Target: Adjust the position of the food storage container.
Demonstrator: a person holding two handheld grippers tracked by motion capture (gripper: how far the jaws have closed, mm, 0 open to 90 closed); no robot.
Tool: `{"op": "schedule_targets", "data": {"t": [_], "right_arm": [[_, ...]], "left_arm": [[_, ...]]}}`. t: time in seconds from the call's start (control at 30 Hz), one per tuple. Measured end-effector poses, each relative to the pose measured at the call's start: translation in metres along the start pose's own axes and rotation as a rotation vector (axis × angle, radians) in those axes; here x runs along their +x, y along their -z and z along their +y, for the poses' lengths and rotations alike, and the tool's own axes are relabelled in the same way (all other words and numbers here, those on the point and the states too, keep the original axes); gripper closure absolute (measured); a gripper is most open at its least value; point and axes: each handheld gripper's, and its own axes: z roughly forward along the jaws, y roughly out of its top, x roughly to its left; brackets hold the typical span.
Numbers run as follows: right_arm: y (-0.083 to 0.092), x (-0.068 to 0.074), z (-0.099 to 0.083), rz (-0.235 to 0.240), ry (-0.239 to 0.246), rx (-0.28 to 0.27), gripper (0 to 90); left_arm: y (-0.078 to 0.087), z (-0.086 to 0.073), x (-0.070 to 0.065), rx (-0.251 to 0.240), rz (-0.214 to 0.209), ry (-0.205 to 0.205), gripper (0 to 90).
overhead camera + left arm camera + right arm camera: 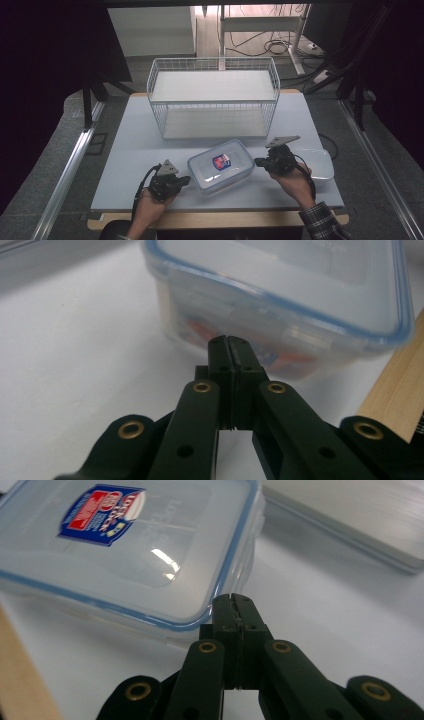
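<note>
We seem to be in a lab or test room rather than a home. Our pale table (pixel 135 150) sits between metal rails (pixel 70 165) on grey carpet (pixel 50 145), with dark curtains (pixel 40 75) at either side. Loose cables (pixel 272 47) and a power strip (pixel 320 77) lie beyond a metal frame (pixel 260 22).

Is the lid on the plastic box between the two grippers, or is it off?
On. The lid, with its blue seal line and sticker, sits flat across the whole top of the plastic box. Whether its clips are locked, I cannot tell.
</note>
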Motion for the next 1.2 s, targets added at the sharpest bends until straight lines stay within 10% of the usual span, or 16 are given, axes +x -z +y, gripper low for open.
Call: {"op": "schedule_targets", "data": {"t": [0.23,0.3,0.4,0.63,1.2], "right_arm": [[0.008,0.013,-0.003,0.103,0.021,-0.052,89.8],[0.008,0.019,-0.004,0.105,0.022,-0.065,89.8],[0.009,0.018,0.004,-0.028,0.061,-0.057,89.8],[-0.018,0.002,0.005,-0.046,0.034,0.013,89.8],[-0.004,0.026,-0.013,0.047,-0.011,-0.014,89.9]], "left_arm": [[0.001,0.003,0.007,0.012,0.027,-0.019,90.0],[0.001,0.004,0.008,0.010,0.029,-0.017,90.0],[0.001,0.004,0.011,0.010,0.022,-0.013,90.0],[-0.002,0.006,0.015,0.006,0.045,0.009,90.0],[-0.019,0.020,0.040,0.061,0.100,-0.007,90.0]]}}
